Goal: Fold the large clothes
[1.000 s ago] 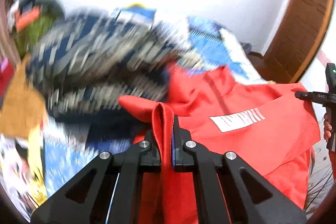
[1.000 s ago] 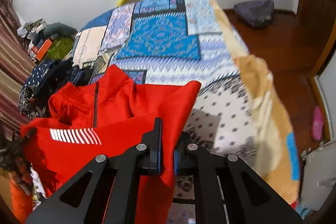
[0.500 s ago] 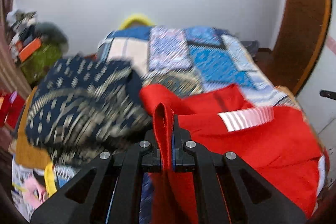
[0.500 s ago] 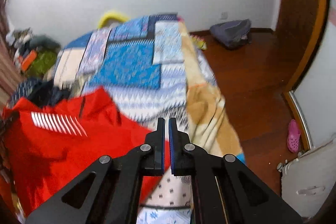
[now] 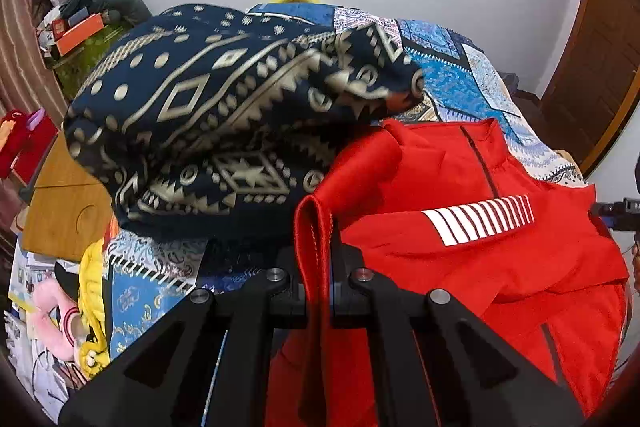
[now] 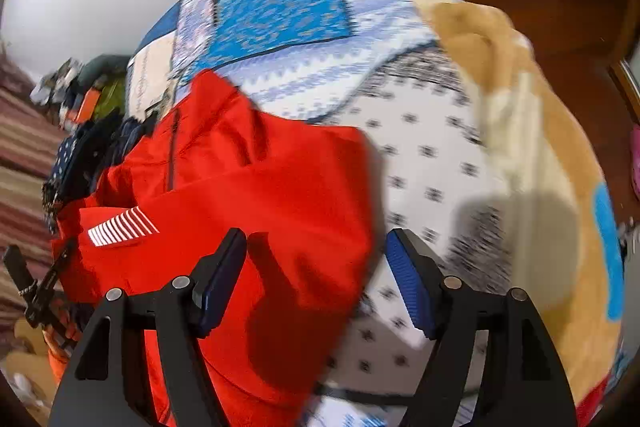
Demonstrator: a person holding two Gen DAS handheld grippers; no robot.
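- Red jacket (image 5: 460, 259) lies spread on the patchwork quilt (image 6: 280, 7), collar toward the wall, white striped patch (image 5: 480, 219) facing up.
- Left gripper (image 5: 318, 255) is pressed together, pinching a folded edge of the jacket.
- Right gripper (image 6: 316, 279) has its jaws opening; the jacket lies below them, unpinched.
- Navy patterned cloth (image 5: 224, 115) is heaped just beside the jacket, overlapping its edge.
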